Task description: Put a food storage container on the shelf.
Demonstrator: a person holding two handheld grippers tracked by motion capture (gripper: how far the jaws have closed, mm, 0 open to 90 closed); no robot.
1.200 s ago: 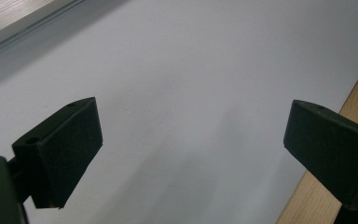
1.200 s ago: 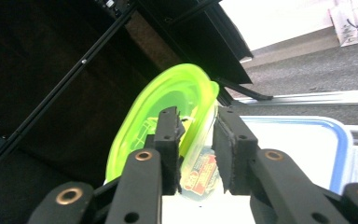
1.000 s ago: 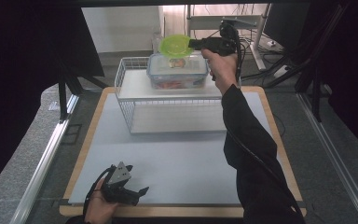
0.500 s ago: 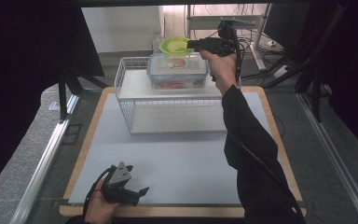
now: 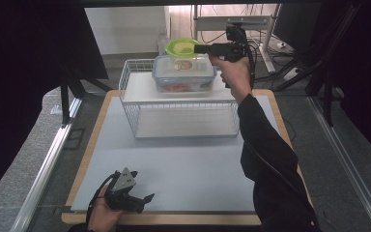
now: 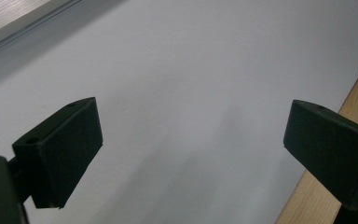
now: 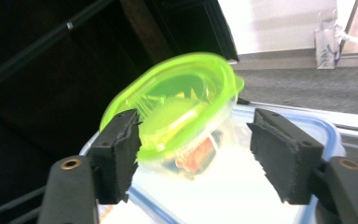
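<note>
Holding pose, right gripper (image 5: 200, 48): it is held level at the far side of the table, over the top of the wire rack, by a hand with a dark sleeve.
Right jaws: they are seen standing apart and have just been opening; in the right gripper view the green-lidded tub (image 7: 177, 112) lies between them, the left pad touching or very close to its rim, the right pad clear of it.
Green-lidded tub: a small clear tub with a bright green lid (image 5: 182, 46) is seen tilted on top of a larger box, at that box's far edge.
Larger box (image 5: 184, 73): a clear box with a blue-edged lid is set on the upper shelf of the rack; something red and orange is seen through its wall.
Wire rack (image 5: 178, 113): a white two-level wire rack is placed at the far middle of the mat, its lower shelf bare.
Left gripper (image 5: 142, 199): it is held low at the near left corner of the table, well apart from the rack.
Left jaws: they are seen wide apart in the left gripper view, with nothing between them.
Mat (image 6: 177, 70): a pale grey mat is laid over a wooden board (image 5: 89, 140), whose edge is seen beside the left gripper's right pad.
</note>
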